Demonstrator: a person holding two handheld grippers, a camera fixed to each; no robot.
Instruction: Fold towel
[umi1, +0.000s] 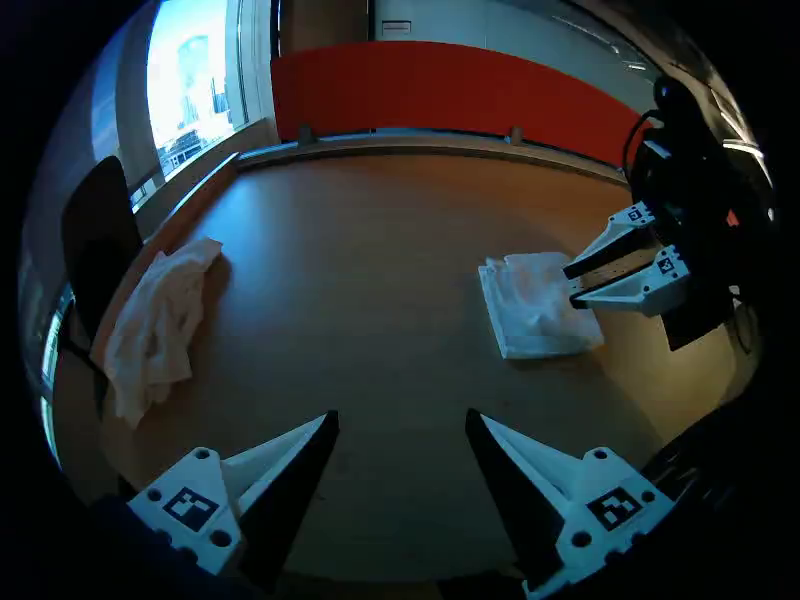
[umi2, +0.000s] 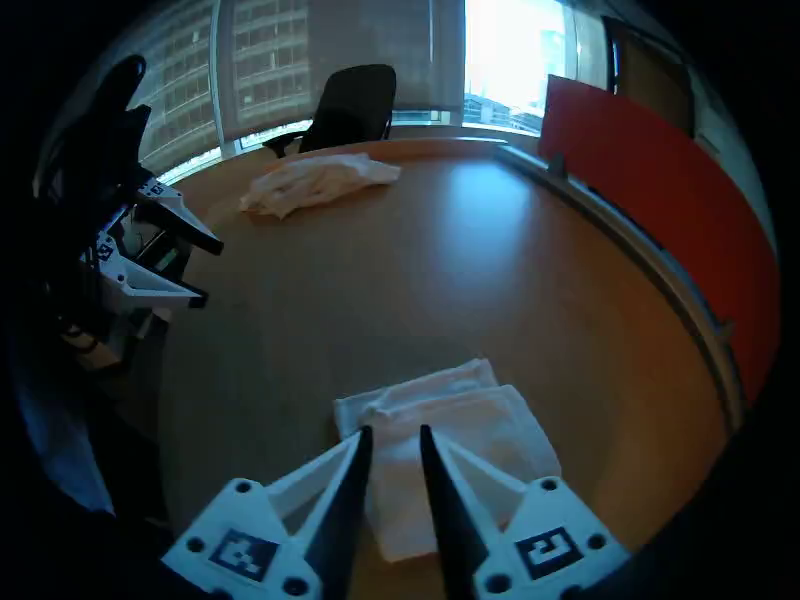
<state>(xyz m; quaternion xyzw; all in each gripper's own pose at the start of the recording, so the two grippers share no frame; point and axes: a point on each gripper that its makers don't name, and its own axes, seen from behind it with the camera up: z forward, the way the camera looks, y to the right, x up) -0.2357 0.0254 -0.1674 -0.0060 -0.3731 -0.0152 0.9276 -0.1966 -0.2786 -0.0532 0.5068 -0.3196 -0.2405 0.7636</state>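
Room: office with a window (umi1: 190, 80), a red screen (umi1: 450, 90) along the far side and a black chair (umi2: 345, 105).
Surface: long wooden desk (umi1: 380, 300), bare across its middle.
Folded towel (umi2: 470, 420): lay flat as a neat white rectangle near one end of the desk, edges roughly squared. It looked finished.
Loose towel (umi1: 160, 320): lay in a crumpled white heap at the opposite end, by the desk edge next to the chair, well apart from the folded one.
Left gripper (umi1: 400, 415): fingers were wide apart with nothing between them, over bare desk.
Right gripper (umi2: 395, 430): fingers were close together with a narrow gap, poised over the near edge of the folded towel. No cloth was visibly pinched between them.
Key relation: the loose towel lay ahead and to the left of the left fingers in the left gripper view. Its long axis ran along the desk edge, away from the camera. In the right gripper view it sat far across the desk.
Nearer hand: left, by judgement.
Step in hand: probably leaving the folded towel and turning to the loose one.
Next move calls for: a reach to the heap's near end, then drawing it out to the open middle.
Risk: a bunched heap hides its corners, so a single pinch might lift several layers.
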